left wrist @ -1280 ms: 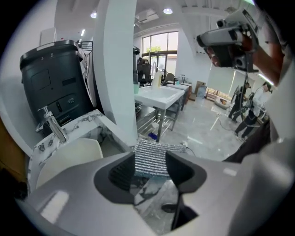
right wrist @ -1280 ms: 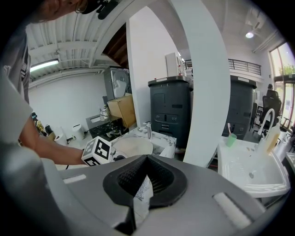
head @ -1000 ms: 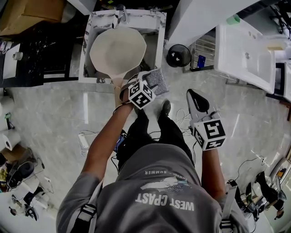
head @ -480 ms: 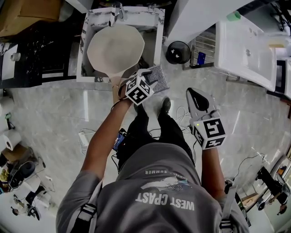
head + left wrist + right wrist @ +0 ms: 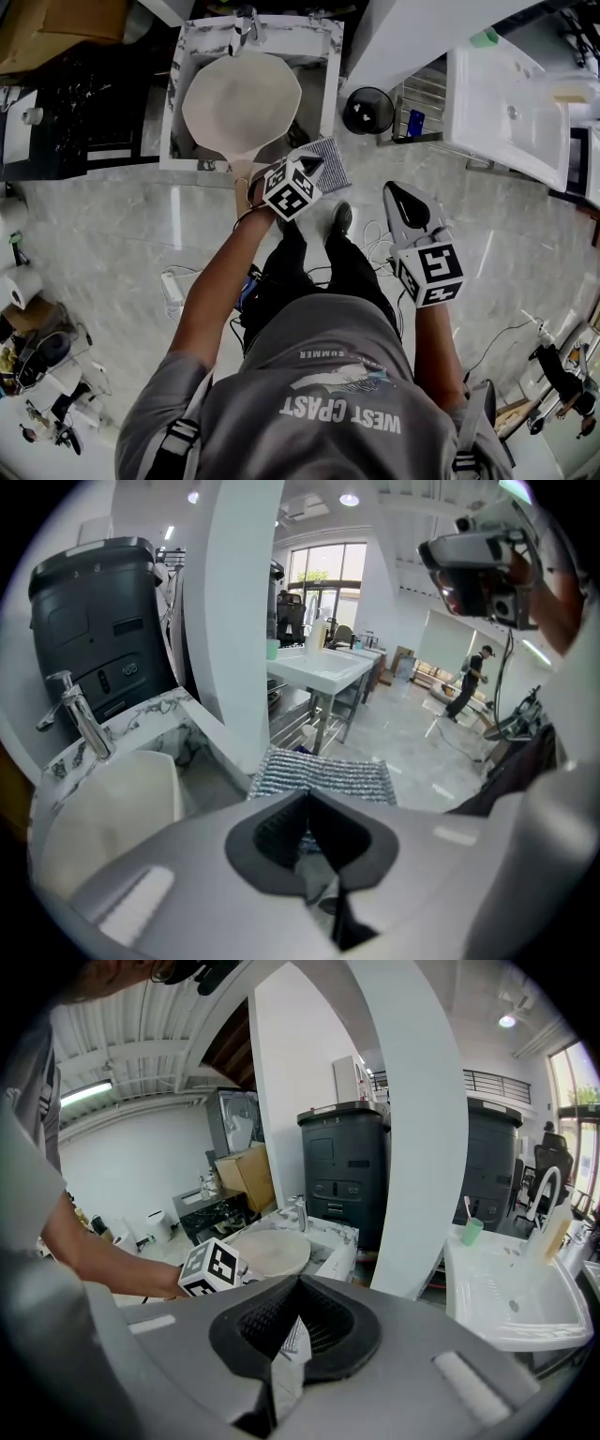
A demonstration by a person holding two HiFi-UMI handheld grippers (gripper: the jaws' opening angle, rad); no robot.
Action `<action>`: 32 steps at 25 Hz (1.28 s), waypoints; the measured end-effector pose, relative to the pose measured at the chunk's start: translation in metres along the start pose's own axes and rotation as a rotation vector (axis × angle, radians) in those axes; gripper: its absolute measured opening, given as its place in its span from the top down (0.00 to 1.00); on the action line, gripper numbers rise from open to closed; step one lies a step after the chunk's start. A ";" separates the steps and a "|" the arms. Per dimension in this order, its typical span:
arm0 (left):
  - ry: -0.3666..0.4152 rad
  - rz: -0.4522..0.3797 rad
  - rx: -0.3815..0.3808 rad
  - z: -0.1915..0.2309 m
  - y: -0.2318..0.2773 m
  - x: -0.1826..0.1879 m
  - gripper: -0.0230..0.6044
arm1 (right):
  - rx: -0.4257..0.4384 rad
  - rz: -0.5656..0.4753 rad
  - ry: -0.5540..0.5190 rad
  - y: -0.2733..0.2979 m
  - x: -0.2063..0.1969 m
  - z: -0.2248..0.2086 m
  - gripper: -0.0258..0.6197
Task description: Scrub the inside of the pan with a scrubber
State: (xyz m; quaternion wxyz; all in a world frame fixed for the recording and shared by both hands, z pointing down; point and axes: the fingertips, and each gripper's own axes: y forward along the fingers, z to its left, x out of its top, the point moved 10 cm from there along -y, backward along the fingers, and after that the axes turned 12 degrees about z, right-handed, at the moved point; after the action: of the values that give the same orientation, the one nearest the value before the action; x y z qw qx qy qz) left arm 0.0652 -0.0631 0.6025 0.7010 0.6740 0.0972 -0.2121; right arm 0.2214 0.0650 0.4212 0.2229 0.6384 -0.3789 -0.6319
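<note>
Since a sec ago the left gripper (image 5: 308,792) has just been closing its jaws. They were wide, now they're brought together w/ the near edge of the scrubber (image 5: 323,772) nipped btwn the tips. The hand itself hasn't shifted to speak of. In head view its marker cube (image 5: 292,189) sits at the same spot by the sink's front right corner; only the dark jaw tip now peeks over the cube's top. Right gripper (image 5: 299,1278), pan and sink: no change.

Pose: left forearm (image 5: 217,281) reaches fwd from the shoulder, wrist beside the pan's tan handle (image 5: 242,192) but not on it. The gripper is angled steeply down, pointing away from the handle toward the scrubber. Scrubber = grey ribbed pad, spreading flat beyond the jaw tips, just off the sink cabinet's corner. Right forearm (image 5: 433,347) goes straight ahead, further right, well apart from the sink. Its gripper tilts down less, jaws clenched together w/ nothing btwn them, aimed toward the sink.

Pan (image 5: 242,101) lies in the sink (image 5: 330,75), pale inside facing up, nearly filling the basin, handle sticking out over the front rim toward the person. Tap (image 5: 80,714) stands at the sink's back rim. Scrubber is clear of the pan, near it, to the right of the handle.
</note>
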 end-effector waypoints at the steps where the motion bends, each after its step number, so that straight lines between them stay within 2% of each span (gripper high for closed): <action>1: 0.001 -0.003 0.003 -0.001 -0.002 0.000 0.96 | 0.001 0.002 -0.001 0.001 0.001 0.001 0.96; 10: -0.030 -0.087 0.028 0.003 -0.036 0.000 0.96 | -0.001 0.004 -0.008 0.003 0.008 0.006 0.96; 17: -0.021 -0.140 0.098 0.021 -0.082 -0.004 0.96 | 0.002 0.000 -0.025 0.006 0.016 0.013 0.96; 26: -0.135 -0.145 0.223 0.102 -0.132 -0.057 0.96 | 0.009 0.021 -0.048 0.017 0.025 0.034 0.96; 32: -0.211 -0.091 0.252 0.166 -0.125 -0.089 0.96 | 0.000 0.046 -0.051 0.027 0.030 0.043 0.96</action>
State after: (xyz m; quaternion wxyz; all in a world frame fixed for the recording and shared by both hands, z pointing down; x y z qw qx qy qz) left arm -0.0926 -0.2123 0.5393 0.6069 0.7254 0.0262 -0.3237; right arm 0.1719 0.0338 0.4180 0.2275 0.6132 -0.3992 -0.6426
